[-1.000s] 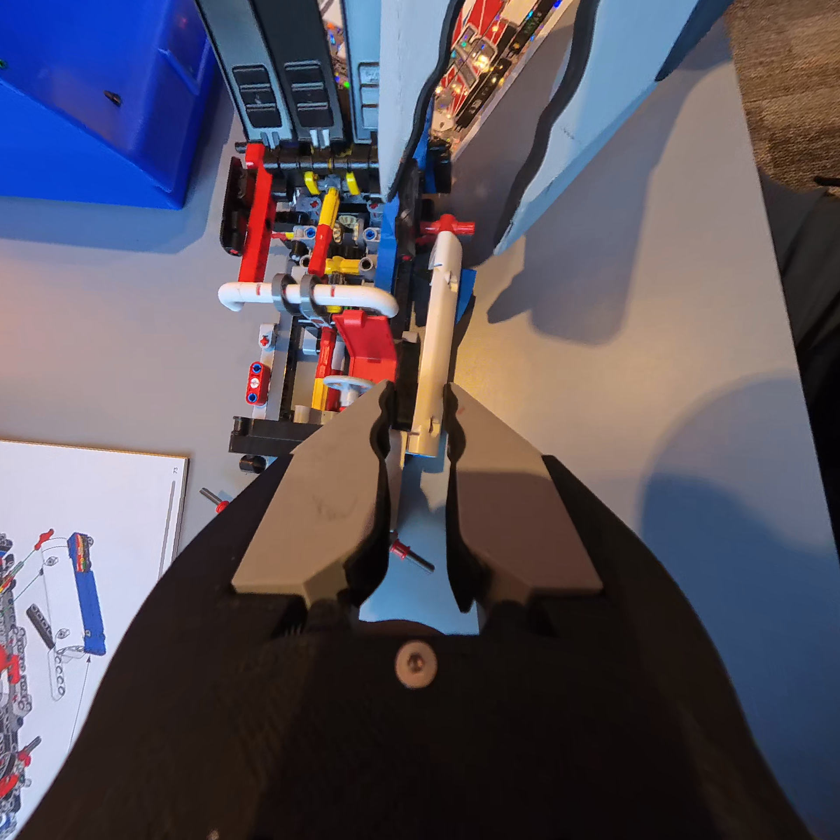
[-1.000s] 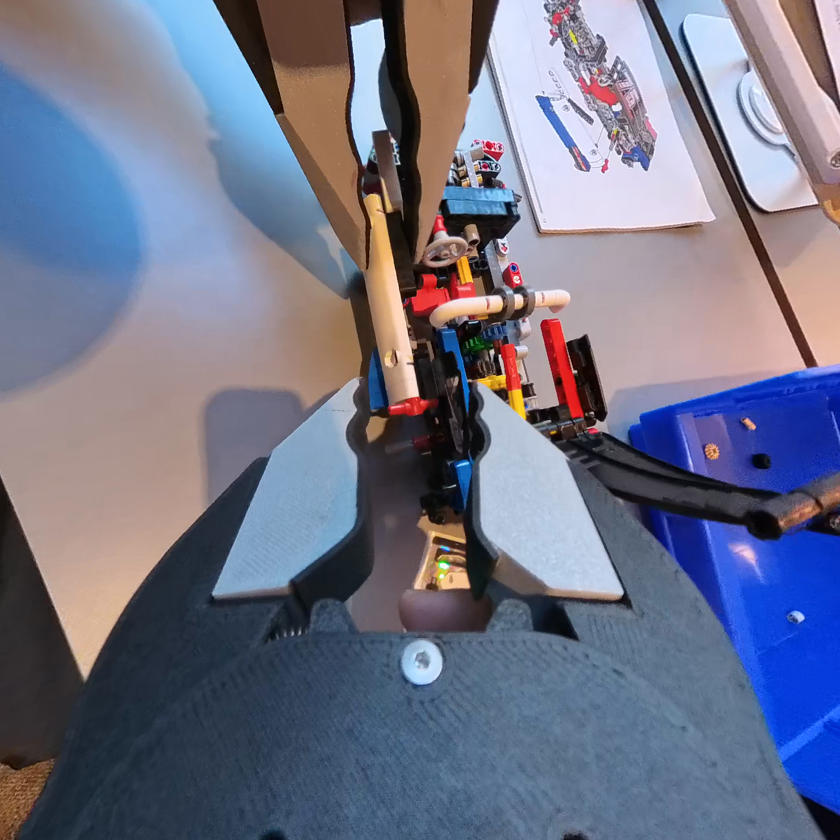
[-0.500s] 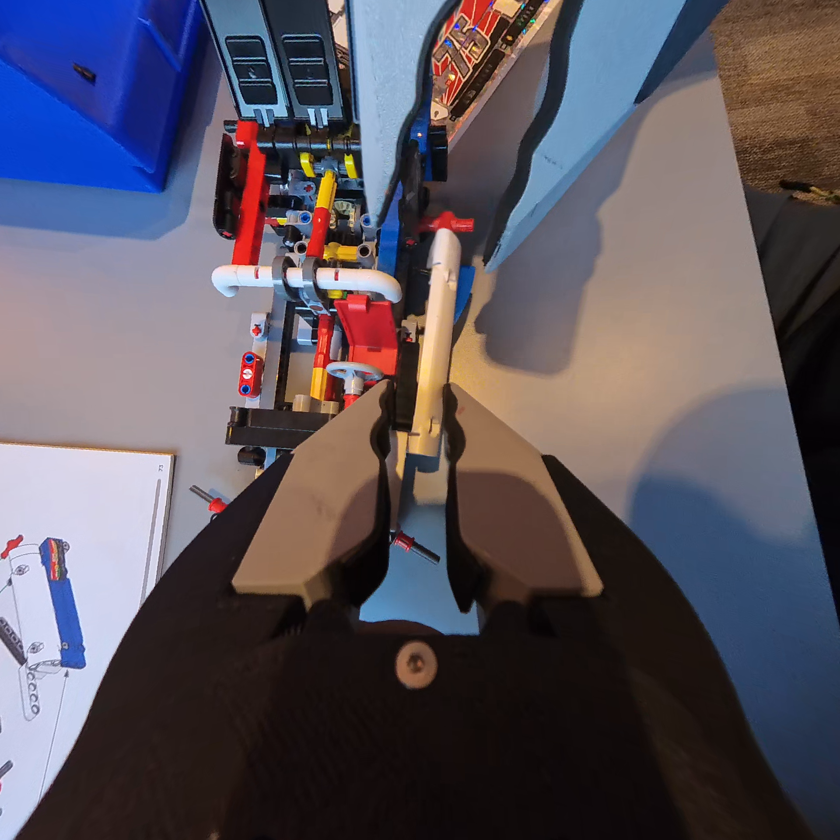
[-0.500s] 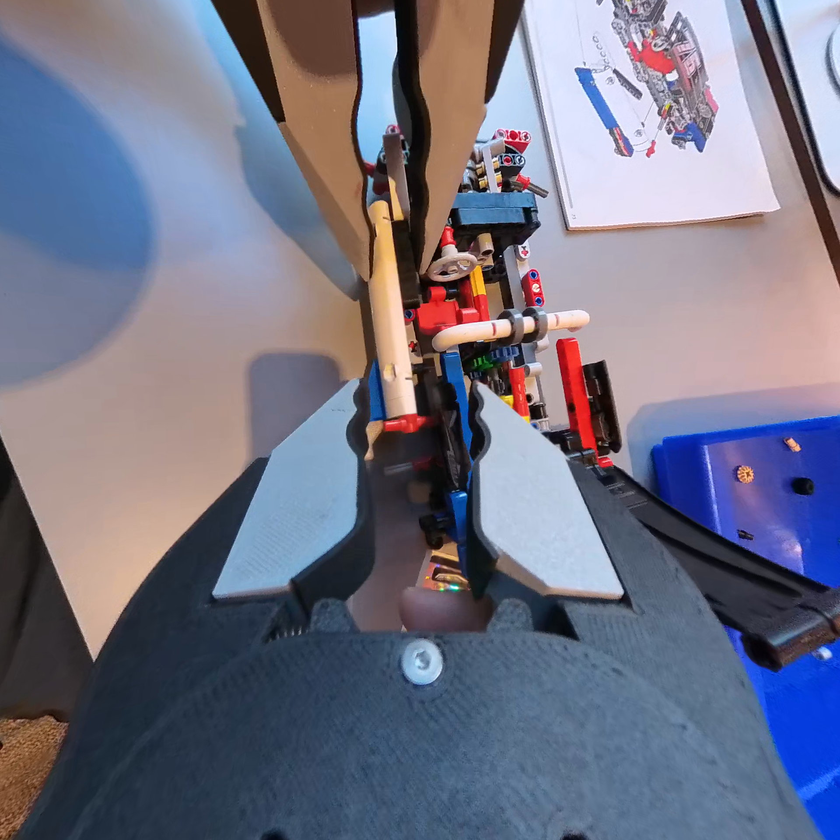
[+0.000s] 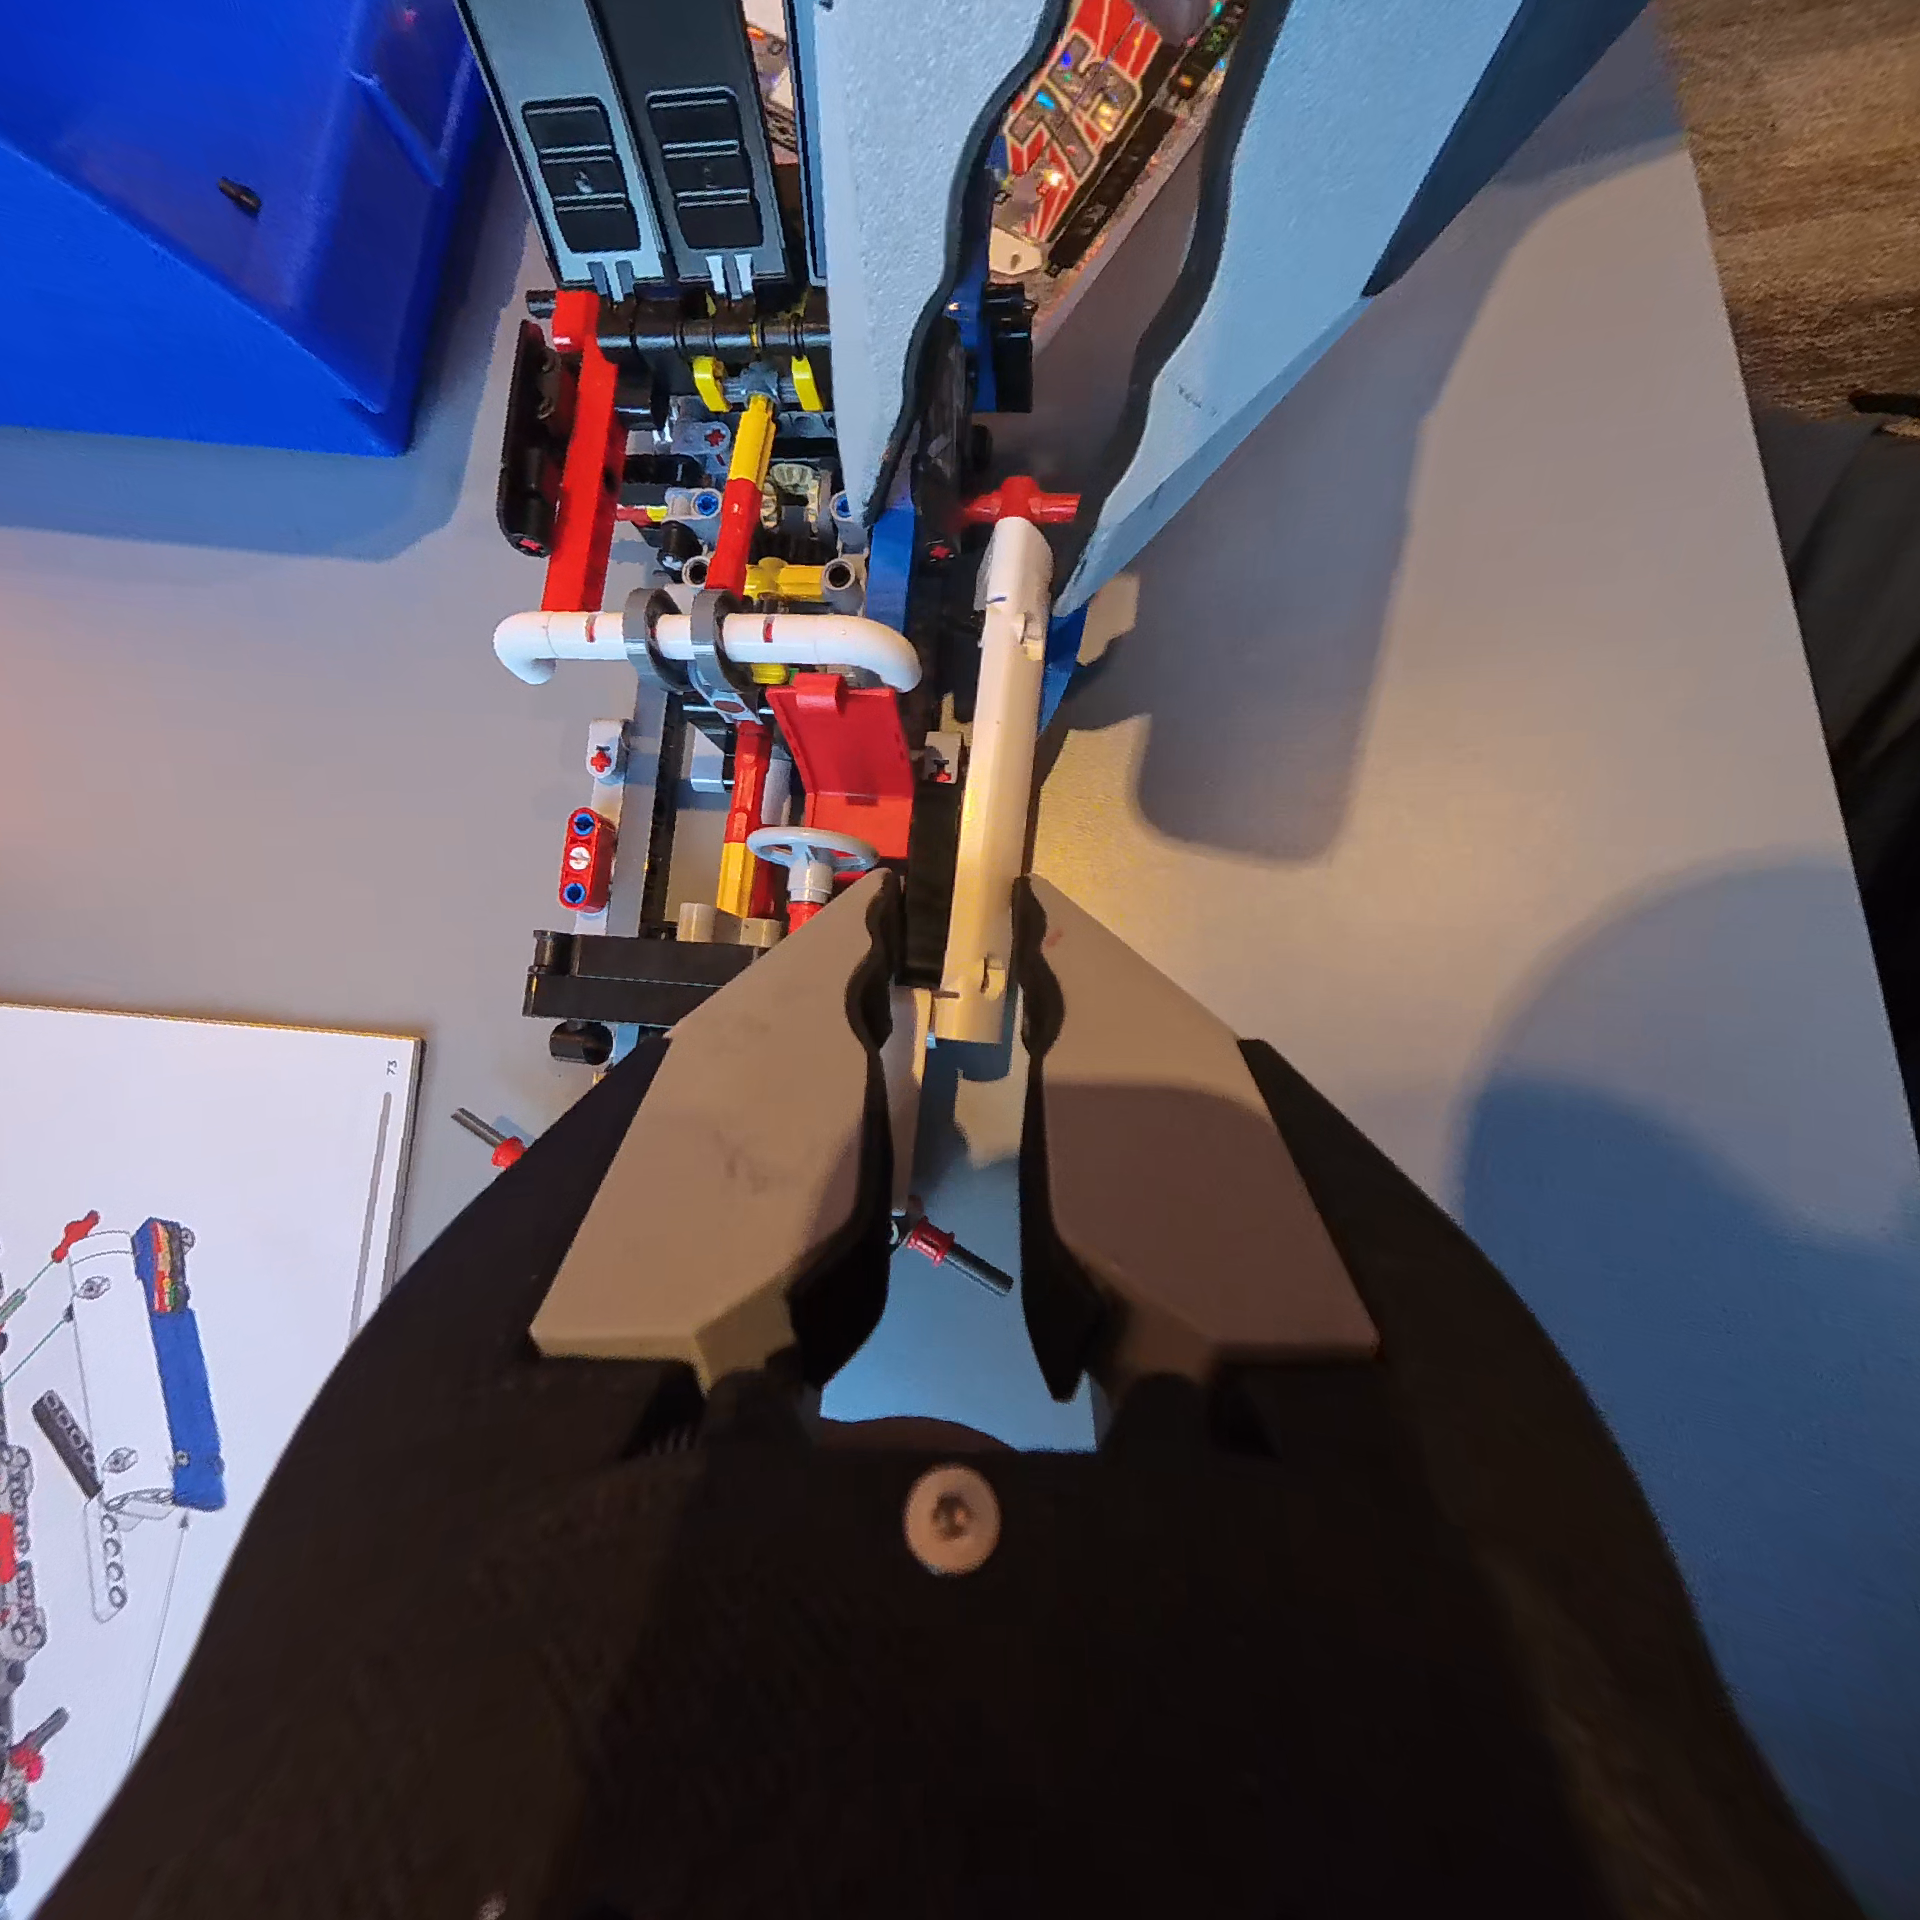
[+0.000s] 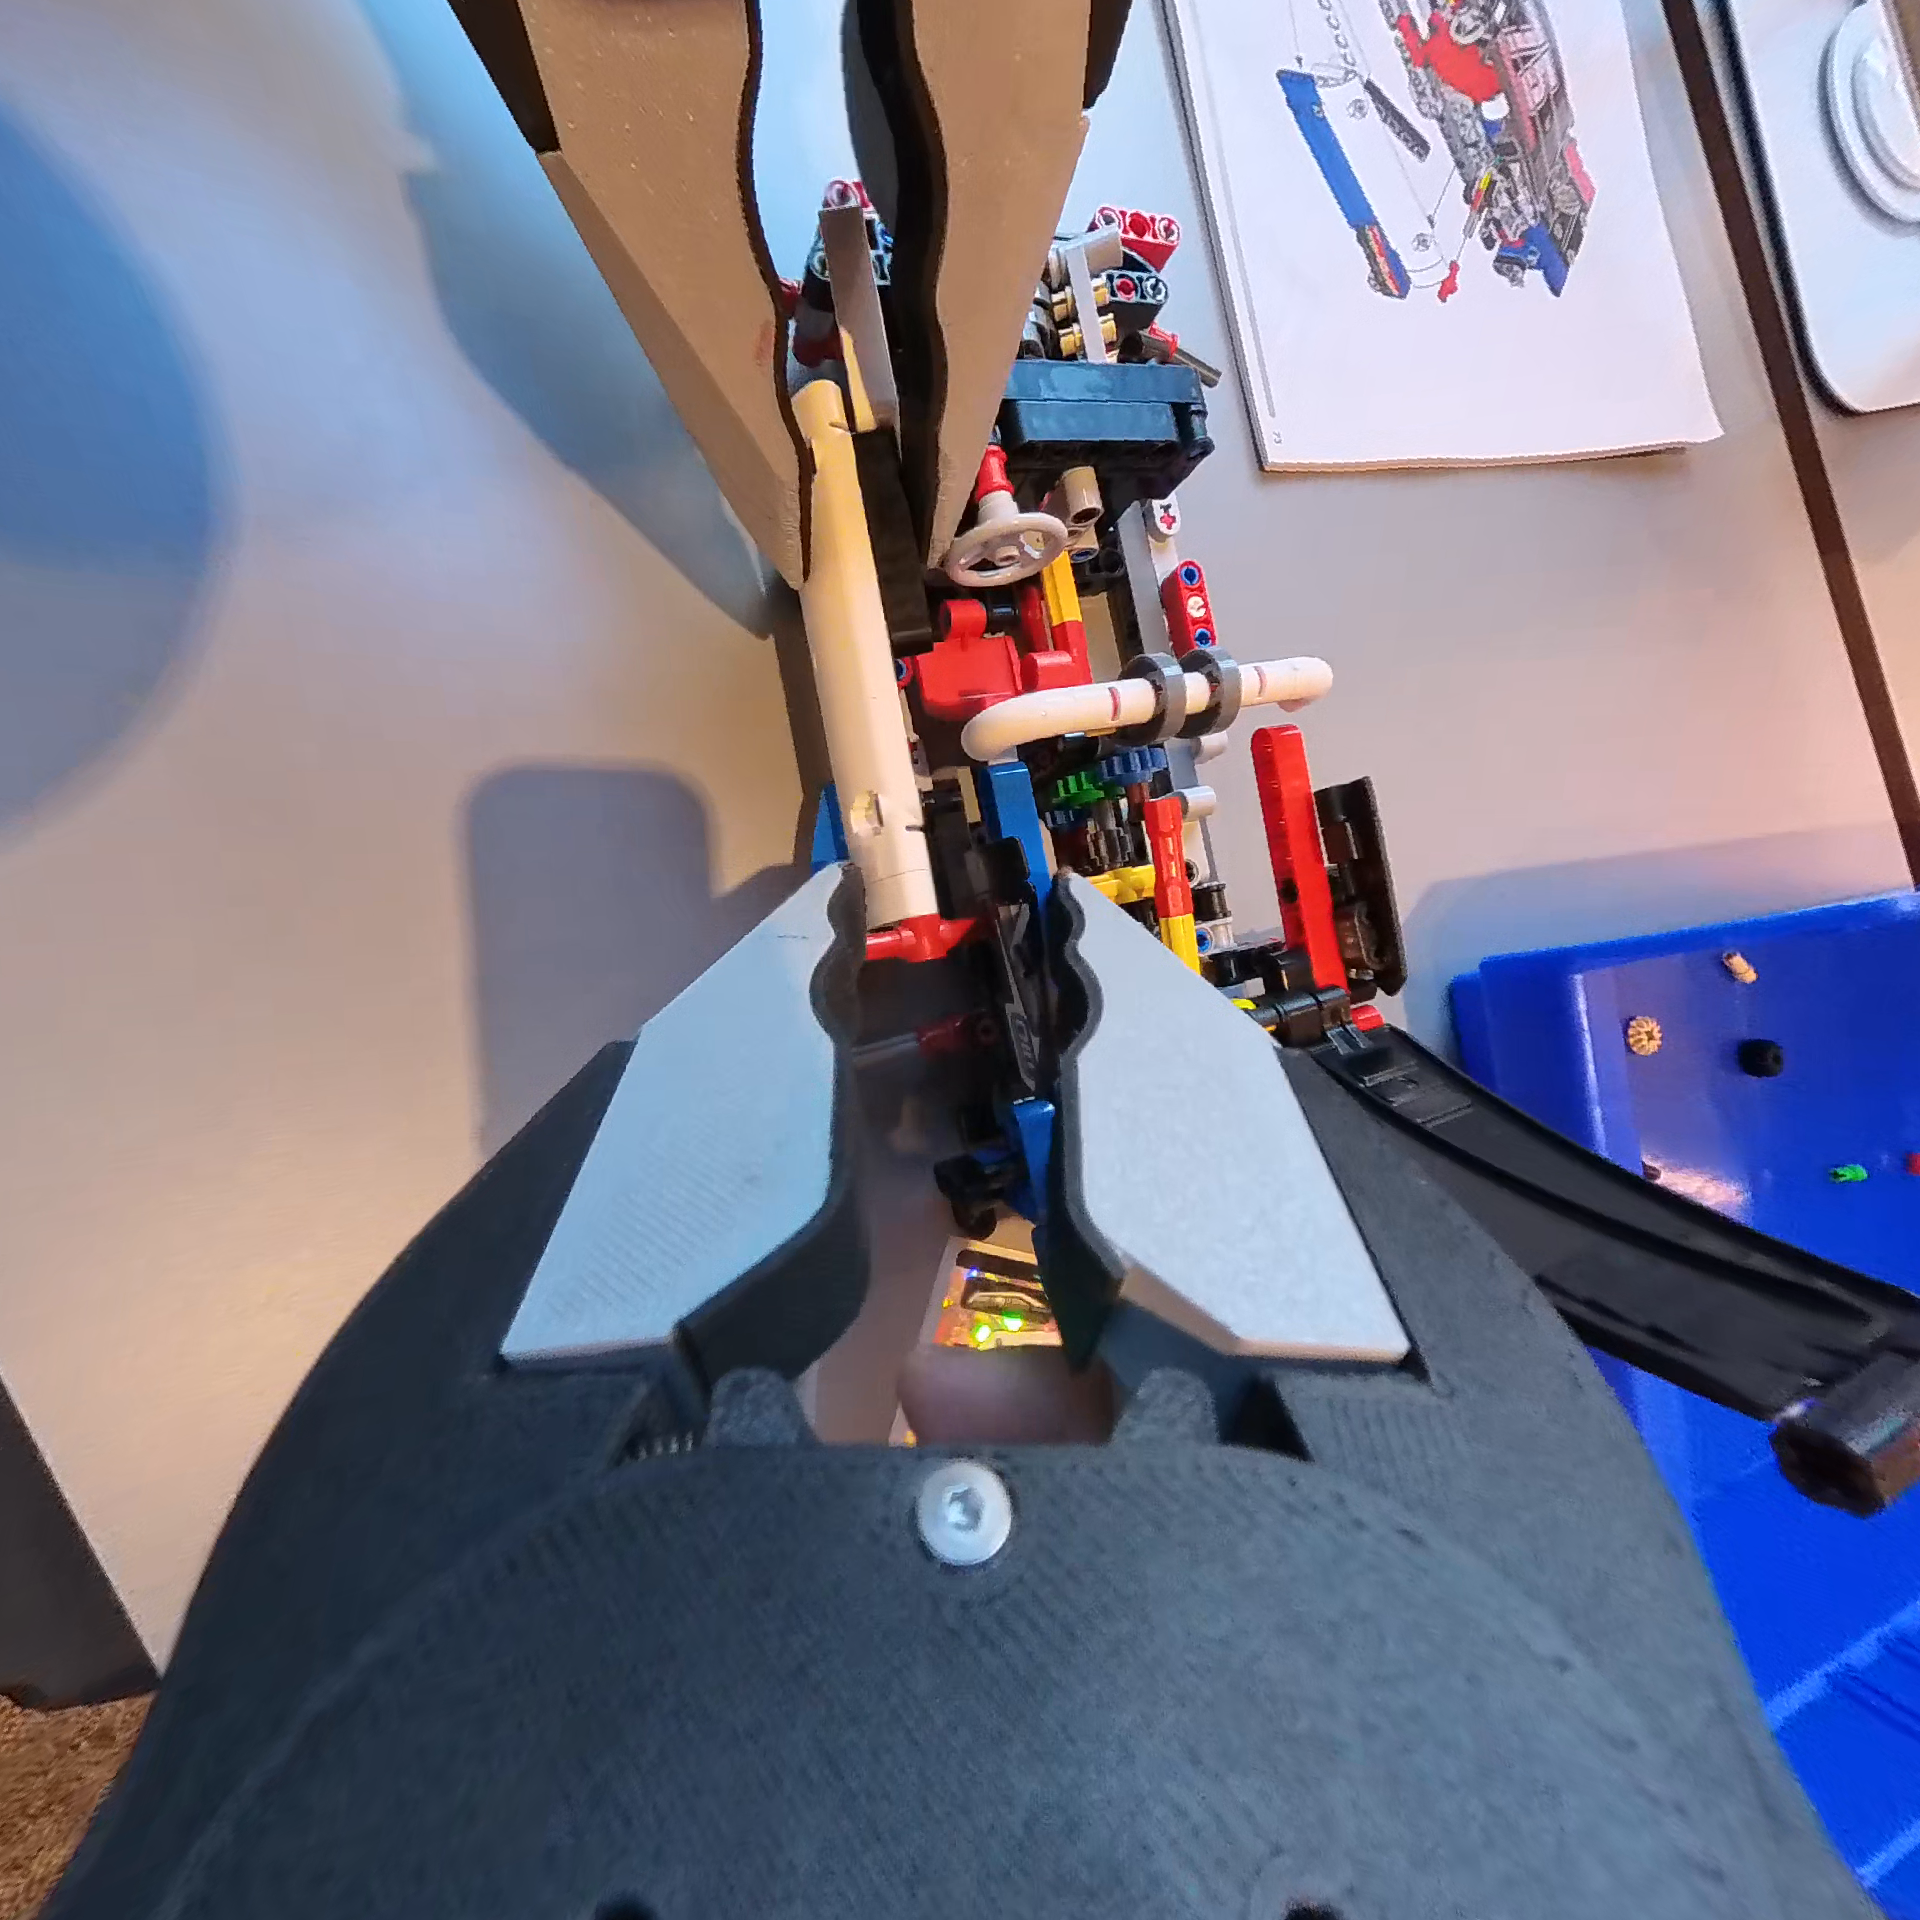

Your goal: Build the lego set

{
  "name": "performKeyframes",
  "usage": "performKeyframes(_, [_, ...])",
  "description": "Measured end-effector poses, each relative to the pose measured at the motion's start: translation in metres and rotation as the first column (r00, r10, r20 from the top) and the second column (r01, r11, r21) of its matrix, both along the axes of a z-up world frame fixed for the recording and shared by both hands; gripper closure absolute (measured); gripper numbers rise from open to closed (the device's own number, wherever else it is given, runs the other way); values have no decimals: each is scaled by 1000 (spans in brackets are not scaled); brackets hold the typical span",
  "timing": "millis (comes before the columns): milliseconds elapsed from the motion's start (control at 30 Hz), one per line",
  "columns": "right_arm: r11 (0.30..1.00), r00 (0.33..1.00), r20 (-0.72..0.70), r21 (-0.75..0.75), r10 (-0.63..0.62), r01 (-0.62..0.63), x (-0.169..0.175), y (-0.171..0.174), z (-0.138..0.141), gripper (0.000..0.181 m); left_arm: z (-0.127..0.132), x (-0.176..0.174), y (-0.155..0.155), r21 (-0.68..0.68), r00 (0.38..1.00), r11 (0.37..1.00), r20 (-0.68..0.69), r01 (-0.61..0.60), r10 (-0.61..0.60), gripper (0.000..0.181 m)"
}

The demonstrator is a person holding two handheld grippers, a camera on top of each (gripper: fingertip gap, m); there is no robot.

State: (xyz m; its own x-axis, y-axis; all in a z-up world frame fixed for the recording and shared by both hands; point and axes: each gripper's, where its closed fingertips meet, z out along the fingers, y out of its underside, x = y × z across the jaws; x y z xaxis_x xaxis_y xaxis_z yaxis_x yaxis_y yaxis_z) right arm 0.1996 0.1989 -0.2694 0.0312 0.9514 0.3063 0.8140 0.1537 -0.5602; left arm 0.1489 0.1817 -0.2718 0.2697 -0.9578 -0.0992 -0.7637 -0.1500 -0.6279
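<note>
One lego model [image 5: 727,665] sits on the grey table [image 5: 1455,935], at 12 o'clock from the left gripper [image 5: 951,935], whose jaws are nearly closed, pinching the near end of the model's one long white panel [image 5: 1003,769]. From the far side the right gripper [image 6: 951,935] clamps the model's blue side wall, jaws narrow. Two loose red pins [image 5: 945,1247] lie by the left gripper; one instruction sheet [image 5: 187,1299] at 9 o'clock, one blue bin [image 5: 187,229] at 11 o'clock.
</note>
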Motion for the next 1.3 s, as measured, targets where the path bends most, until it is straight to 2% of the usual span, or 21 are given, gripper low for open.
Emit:
performKeyframes(233, [1000,999,44,-3,13,-13,-2,2,-5,141,2,2,0,21,1000,1000,-4,10,-10,163])
performKeyframes(467, [1000,1000,25,1,1,-1,-3,6,-4,149,-1,0,2,8,1000,1000,-8,-23,23,163])
performKeyframes(800, [1000,1000,13,11,-13,12,-3,8,-5,149,10,2,6,193,992,980,-101,-51,71,152])
performKeyframes(1000, [1000,1000,7,10,-13,13,-3,9,-5,149,14,15,4,189,998,981,-36,-47,54,151])
performKeyframes(1300, [1000,1000,-7,1,-9,9,-4,9,-5,149,17,37,15,132,996,991,86,-13,2,132])
